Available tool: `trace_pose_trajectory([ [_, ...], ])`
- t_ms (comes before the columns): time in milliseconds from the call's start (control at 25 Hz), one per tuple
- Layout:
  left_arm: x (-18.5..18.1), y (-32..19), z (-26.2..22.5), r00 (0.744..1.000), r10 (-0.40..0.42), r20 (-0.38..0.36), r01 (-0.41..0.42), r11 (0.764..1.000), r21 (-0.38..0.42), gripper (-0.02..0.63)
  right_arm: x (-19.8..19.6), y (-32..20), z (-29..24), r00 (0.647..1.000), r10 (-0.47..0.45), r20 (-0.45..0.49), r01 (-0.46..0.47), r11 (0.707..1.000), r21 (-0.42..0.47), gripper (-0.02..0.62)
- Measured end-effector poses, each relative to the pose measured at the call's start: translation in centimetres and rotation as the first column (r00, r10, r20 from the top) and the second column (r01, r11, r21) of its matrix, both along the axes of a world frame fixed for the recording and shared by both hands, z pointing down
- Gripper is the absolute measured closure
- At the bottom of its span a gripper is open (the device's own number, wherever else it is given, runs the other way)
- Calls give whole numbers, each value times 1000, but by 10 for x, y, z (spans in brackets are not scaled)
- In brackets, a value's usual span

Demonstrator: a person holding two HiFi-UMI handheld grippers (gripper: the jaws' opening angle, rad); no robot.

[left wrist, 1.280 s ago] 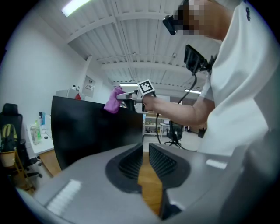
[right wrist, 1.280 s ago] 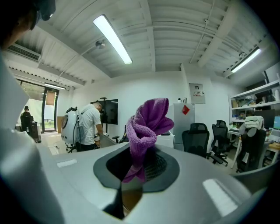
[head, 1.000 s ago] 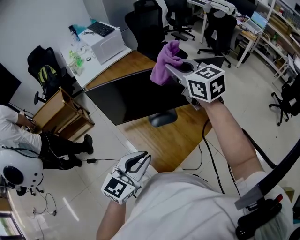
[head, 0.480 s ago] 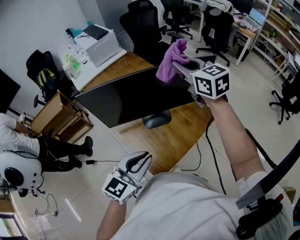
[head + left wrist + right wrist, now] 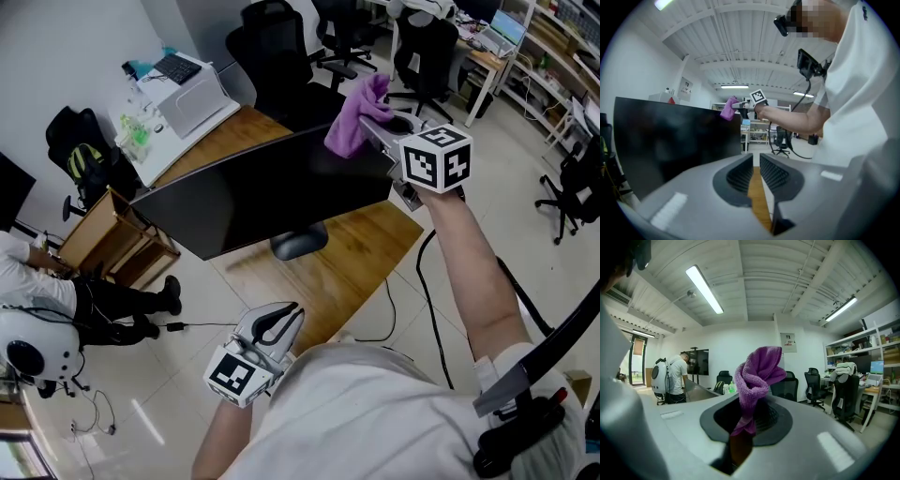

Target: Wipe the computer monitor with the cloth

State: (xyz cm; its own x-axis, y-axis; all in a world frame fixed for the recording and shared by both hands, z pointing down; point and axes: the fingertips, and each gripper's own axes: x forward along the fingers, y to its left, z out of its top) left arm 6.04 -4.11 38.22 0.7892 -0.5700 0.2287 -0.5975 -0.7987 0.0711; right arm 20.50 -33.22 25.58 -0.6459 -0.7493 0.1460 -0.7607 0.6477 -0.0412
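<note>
We stand in an open office with a pale tiled floor, over a wooden desk [image 5: 333, 277] that carries one dark monitor [image 5: 272, 192] on a rounded foot. Black chairs [image 5: 281, 52] crowd the 12 o'clock side of the head view. A white printer [image 5: 183, 84] sits on a pale side table at 11 o'clock, and a person [image 5: 33, 277] in a white shirt is at 9 o'clock, by the frame's edge.

The right tool [image 5: 375, 127] is held out at 1 o'clock, above the screen's upper right corner. Its jaws are clamped on a purple cloth [image 5: 359, 112] – in the right gripper view the cloth [image 5: 757, 376] is pinched low between them and bunches up in a twisted knot above the right tool [image 5: 747, 420]. The left gripper view shows the cloth [image 5: 727, 108] right at the monitor's [image 5: 670, 140] top edge; we cannot tell whether it touches.

The left tool [image 5: 279, 321] hangs low at 6 o'clock, close to our body and well apart from the screen. In its own view the left tool [image 5: 756, 171] has its jaws drawn nearly together – only a thin slit between them, with nothing in it.
</note>
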Motion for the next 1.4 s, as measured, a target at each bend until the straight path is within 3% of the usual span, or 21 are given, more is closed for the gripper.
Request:
trace_pose_trajectory([
  [600,42,-3,2,1000,23,-6,-23,1000,-18,541,88,-15,6,994,97,55,-97,995,-12,548],
  [1400,46,-7,-8,998,-3,59,6,999,-48,541,122,-15,64,949,137,284,-113,989,-99,548],
])
